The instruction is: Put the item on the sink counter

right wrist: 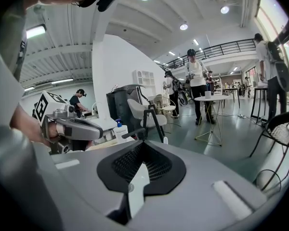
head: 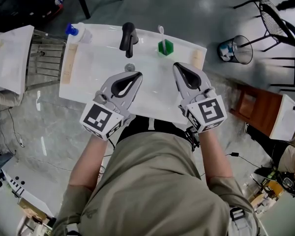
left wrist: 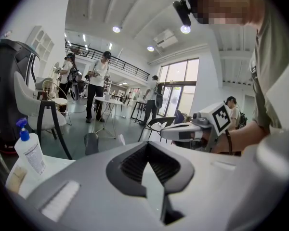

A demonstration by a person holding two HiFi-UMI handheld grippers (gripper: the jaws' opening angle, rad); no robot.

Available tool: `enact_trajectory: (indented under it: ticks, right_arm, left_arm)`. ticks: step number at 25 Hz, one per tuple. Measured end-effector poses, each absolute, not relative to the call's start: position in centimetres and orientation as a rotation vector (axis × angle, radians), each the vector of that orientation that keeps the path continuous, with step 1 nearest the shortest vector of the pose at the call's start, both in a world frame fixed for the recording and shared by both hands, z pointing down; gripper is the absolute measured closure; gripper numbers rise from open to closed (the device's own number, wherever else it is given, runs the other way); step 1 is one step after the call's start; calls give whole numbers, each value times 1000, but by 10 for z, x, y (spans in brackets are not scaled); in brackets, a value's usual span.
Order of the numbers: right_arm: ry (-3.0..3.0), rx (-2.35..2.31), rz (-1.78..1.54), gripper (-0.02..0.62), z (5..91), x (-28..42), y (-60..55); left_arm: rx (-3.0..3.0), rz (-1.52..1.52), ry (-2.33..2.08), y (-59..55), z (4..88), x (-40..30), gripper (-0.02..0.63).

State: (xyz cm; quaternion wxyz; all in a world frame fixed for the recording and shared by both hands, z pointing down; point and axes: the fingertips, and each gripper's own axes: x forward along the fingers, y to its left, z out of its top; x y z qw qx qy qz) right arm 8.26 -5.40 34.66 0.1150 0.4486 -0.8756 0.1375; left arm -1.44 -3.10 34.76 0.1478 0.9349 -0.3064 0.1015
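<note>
A white sink counter lies below me, with a black faucet at its back edge. A green cup with a white toothbrush stands right of the faucet. A blue-capped pump bottle stands at the back left corner. My left gripper hovers over the basin's front left, shut and empty. My right gripper hovers over the front right, also shut and empty. The left gripper view shows the bottle, the faucet and the right gripper.
A pale wooden strip lies along the counter's left side and a small wooden piece at its right. A metal rack stands left of the sink. A wire bin and a brown stool are to the right. People stand beyond.
</note>
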Motion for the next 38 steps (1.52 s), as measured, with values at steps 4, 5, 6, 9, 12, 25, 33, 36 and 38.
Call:
enact_trajectory:
  ticks: [4, 5, 6, 9, 12, 25, 33, 36, 38]
  right_arm:
    - [-2568, 1315, 408, 584, 345, 84, -51]
    - [-2569, 1314, 407, 584, 344, 84, -50]
    - [-2571, 1314, 405, 584, 344, 84, -49]
    - [-2572, 1306, 399, 584, 343, 85, -47]
    - [-2571, 1299, 396, 584, 344, 86, -45]
    - [-2546, 1282, 397, 584, 351, 87, -34]
    - [-2551, 1279, 400, 584, 349, 89, -33]
    - [-2555, 1276, 398, 584, 348, 89, -32]
    - [-2554, 1274, 399, 584, 349, 89, -33]
  left_arm:
    - [2677, 293, -884, -30, 349, -15, 601]
    - [2674, 295, -884, -30, 350, -15, 601]
    - [2673, 296, -884, -30, 351, -15, 601]
    - [2673, 298, -886, -29, 351, -15, 601]
    - [2668, 299, -885, -27, 352, -15, 601]
    - [2675, 298, -878, -20, 349, -12, 601]
    - [2676, 298, -879, -18, 348, -9, 601]
    - [2676, 296, -881, -18, 347, -8, 601]
    - [2676, 295, -880, -18, 347, -7, 601]
